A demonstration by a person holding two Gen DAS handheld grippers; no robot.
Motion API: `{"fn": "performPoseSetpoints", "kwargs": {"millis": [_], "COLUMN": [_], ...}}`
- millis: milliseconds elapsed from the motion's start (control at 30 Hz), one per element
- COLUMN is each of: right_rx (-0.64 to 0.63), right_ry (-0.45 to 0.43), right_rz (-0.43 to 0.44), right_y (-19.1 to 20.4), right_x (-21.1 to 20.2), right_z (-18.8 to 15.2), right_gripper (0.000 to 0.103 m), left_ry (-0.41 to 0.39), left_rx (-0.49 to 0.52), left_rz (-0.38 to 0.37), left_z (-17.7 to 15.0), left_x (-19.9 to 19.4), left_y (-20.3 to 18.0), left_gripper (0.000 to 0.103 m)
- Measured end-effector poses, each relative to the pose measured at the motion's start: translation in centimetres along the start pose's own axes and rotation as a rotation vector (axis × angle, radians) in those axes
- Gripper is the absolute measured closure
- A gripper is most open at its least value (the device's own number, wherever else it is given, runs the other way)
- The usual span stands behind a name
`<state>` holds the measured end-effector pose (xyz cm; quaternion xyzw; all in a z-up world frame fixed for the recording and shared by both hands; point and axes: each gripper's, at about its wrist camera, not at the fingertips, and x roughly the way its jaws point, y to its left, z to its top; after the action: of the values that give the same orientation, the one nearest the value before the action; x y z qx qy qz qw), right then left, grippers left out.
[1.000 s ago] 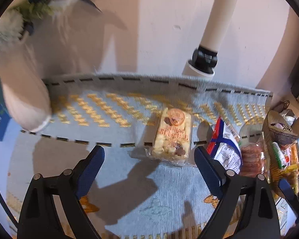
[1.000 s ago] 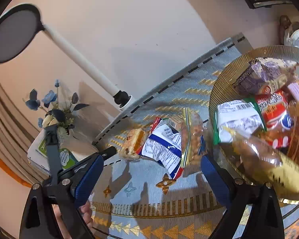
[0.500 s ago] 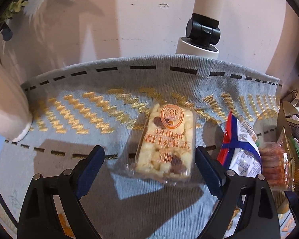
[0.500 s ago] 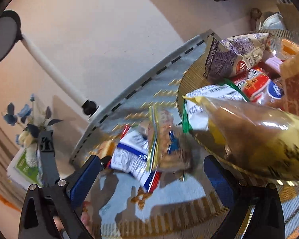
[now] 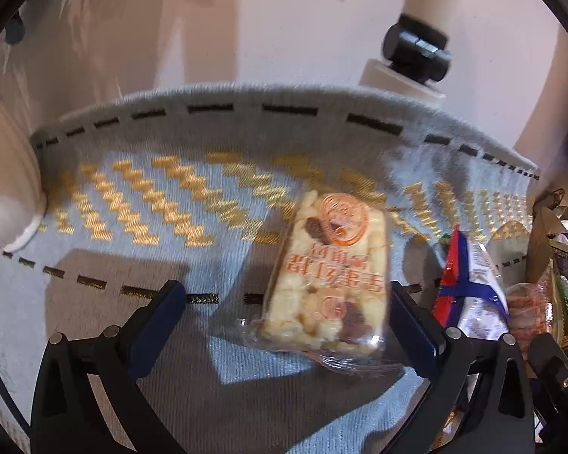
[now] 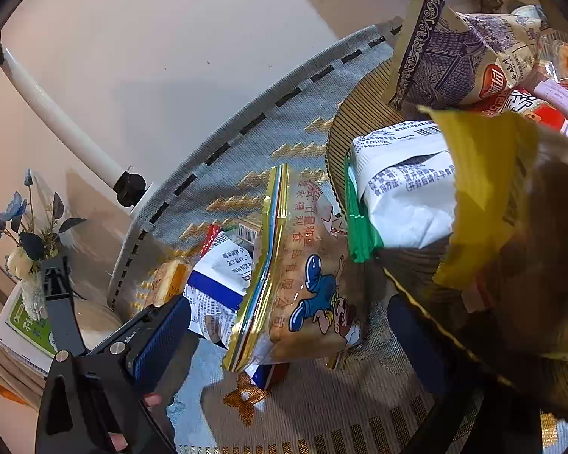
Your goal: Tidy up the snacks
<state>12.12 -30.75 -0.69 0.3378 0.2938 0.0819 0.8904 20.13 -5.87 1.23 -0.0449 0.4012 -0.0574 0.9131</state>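
I am working over the blue-and-gold mat by the wall. The snack basket is sitting at its right end, piled high. My right claw is hanging with jaws apart, a cartoon pack lying between them, unpressed. My left claw has just been opening wide, its jaws flanking the rice bar without squeezing it. A white-and-blue pack is lying right of the bar.

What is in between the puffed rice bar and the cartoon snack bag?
In the right wrist view, a white and blue packet lies between the puffed rice bar and the cartoon snack bag.
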Motion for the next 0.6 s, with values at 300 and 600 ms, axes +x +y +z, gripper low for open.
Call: {"fn": "performPoseSetpoints", "kwargs": {"millis": [300,600], "right_rx": [0.001,0.002], "right_ry": [-0.002,-0.004], "right_rz": [0.001,0.001], "right_y": [0.1,0.0], "right_x": [0.0,0.0], "right_z": [0.0,-0.1], "right_gripper": [0.000,0.000], "left_ry": [0.017,0.010], "left_rx": [-0.013,-0.012], "left_rz": [0.003,-0.001], "left_z": [0.0,-0.1], "left_x": [0.2,0.2], "left_y": [0.5,0.8], "left_gripper": [0.001,0.001]}}
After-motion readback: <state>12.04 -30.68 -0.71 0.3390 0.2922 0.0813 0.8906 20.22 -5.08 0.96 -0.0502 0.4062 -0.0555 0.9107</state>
